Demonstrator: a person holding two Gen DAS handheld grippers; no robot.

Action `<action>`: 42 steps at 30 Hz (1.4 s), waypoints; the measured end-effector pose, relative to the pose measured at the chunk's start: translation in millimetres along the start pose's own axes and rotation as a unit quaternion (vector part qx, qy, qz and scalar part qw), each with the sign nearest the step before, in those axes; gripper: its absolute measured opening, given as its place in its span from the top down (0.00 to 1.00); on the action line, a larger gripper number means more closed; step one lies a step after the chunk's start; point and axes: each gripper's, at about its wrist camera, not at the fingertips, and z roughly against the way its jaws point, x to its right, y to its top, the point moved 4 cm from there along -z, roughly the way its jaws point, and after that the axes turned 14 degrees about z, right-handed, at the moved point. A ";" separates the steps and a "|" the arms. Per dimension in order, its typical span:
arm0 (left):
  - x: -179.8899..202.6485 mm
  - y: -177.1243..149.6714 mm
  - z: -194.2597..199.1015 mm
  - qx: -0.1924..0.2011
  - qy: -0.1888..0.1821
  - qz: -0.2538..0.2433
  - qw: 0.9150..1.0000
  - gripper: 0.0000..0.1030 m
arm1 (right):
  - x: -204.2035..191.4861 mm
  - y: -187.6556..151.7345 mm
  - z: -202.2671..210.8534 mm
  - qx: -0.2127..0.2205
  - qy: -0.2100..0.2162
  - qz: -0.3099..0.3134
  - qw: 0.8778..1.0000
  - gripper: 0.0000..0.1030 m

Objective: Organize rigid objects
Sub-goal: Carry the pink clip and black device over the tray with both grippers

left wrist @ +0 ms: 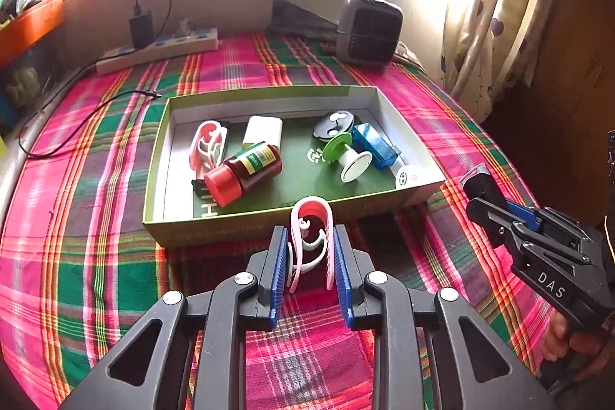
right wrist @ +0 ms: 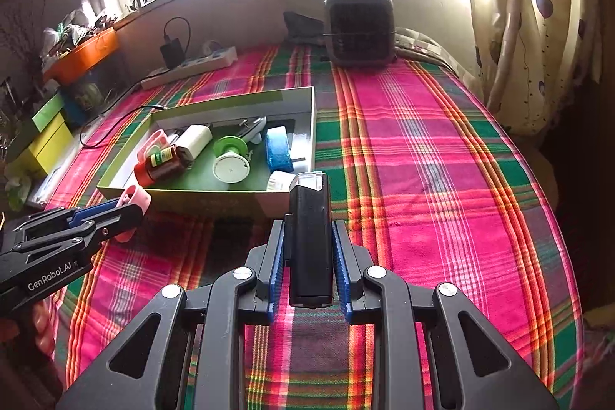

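Pink clip (left wrist: 309, 241) clamped in your left gripper (left wrist: 310, 248), black lighter (right wrist: 309, 237) in your right gripper (right wrist: 309, 248), both just short of the box (left wrist: 269, 218) on the plaid bed (left wrist: 96, 179): clear the near wall first, then release over bare floor.

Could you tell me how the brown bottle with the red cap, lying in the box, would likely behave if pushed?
The brown bottle with the red cap lies on its side, so its round body would probably roll. The white block and pink clip close beside it in the green cardboard box might stop it soon. It looks rigid, unlikely to flex.
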 end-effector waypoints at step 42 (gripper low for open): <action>1.2 50.3 -65.0 -0.034 -0.009 0.018 0.999 0.78 | 14.5 87.5 -80.6 -0.027 0.034 0.033 0.998 0.76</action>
